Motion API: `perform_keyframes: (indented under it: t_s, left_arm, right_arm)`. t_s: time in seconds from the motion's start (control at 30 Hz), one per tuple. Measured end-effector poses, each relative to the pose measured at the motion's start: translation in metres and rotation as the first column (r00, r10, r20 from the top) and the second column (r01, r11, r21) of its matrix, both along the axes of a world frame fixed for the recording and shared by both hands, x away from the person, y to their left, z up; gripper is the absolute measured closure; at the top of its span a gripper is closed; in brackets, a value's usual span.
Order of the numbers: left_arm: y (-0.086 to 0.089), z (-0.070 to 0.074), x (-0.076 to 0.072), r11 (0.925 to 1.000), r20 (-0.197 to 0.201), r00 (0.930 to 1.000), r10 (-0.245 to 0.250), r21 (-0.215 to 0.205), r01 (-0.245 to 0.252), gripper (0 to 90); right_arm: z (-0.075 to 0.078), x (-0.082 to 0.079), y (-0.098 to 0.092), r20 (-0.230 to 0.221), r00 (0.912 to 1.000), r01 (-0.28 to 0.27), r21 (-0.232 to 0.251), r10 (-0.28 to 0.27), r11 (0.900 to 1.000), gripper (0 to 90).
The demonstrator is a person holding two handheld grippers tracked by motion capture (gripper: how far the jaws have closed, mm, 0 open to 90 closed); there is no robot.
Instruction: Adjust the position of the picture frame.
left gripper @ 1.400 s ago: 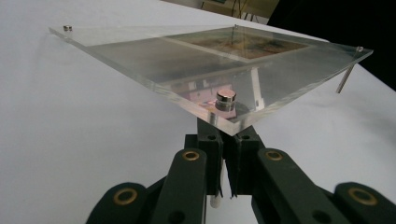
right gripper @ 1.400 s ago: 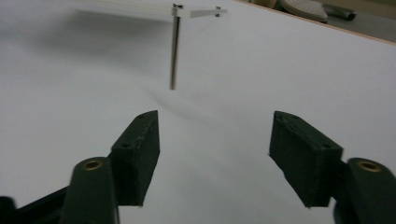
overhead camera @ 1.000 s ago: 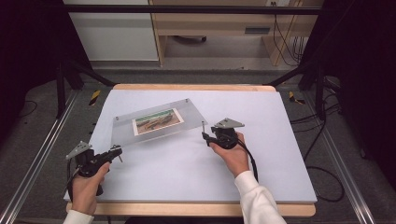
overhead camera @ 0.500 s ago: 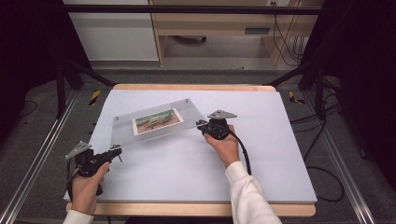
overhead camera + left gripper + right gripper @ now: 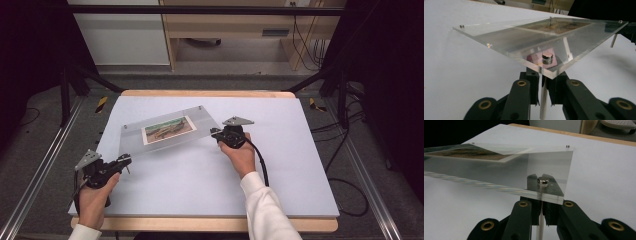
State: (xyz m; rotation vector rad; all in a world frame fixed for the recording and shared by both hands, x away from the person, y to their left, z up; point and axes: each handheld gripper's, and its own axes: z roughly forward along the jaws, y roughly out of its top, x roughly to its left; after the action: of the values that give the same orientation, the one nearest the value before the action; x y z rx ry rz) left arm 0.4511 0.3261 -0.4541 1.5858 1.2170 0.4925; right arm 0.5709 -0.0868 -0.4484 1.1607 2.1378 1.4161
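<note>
**Op A:** Acrylic frame (image 5: 172, 130) first: a clear two-layer panel standing on thin metal legs above the white worktop (image 5: 280, 175), towards its far left part. It works as the holder here, with a landscape photo (image 5: 167, 129) sandwiched flat between the sheets, roughly in the middle.

**Op B:** I see the photo from both of my gripper views too, brownish and at a very flat angle, so I can't make out what it depicts. What have I got on the left?

**Op A:** Your left gripper (image 5: 125, 161) sits near the worktop's near left corner, at the frame's nearest corner. In the left gripper view the jaws are drawn in tight on the corner leg (image 5: 543, 100), just under its round cap (image 5: 547, 58). They have opened a hair in the last moment, but the pads remain against the leg.

**Op B:** And the right gripper (image 5: 216, 134)?

**Op A:** It is at the frame's right corner, around mid-worktop. Its jaws have just been closing, and in the right gripper view they are clamped on that corner's leg (image 5: 539, 220), below the cap (image 5: 543, 181).

**Op B:** Anything I can't trust?

**Op A:** From above, both legs are too thin to read against the white surface, and the pads are hidden under the gripper bodies. The clear sheets mirror the worktop, so their edges blur in places. Your left sleeve is cut off at the bottom.
</note>
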Motion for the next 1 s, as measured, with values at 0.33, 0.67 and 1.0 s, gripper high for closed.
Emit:
perform_keyframes:
  t_s: [0.33,0.67,1.0]
  left_arm:
    - [-0.0017,-0.0009,0.0093,0.9999,0.006,1.0,-0.002,0.011,0.002,82.5]
    - [-0.0009,-0.0007,0.0086,0.9999,-0.003,1.0,0.007,0.009,-0.007,83.8]
    - [-0.0016,-0.0004,0.0085,0.9995,-0.006,0.9998,0.021,0.024,-0.021,82.4]
  right_arm:
    - [-0.0005,0.0,0.0016,-0.005,0.9999,-0.011,-0.005,0.011,1.0,84.7]
    - [-0.0032,0.0021,0.0039,-0.011,0.9999,-0.005,0.013,0.005,1.0,80.0]
    - [-0.0038,0.0031,0.0076,-0.016,0.9998,-0.008,0.0,0.008,1.0,84.4]
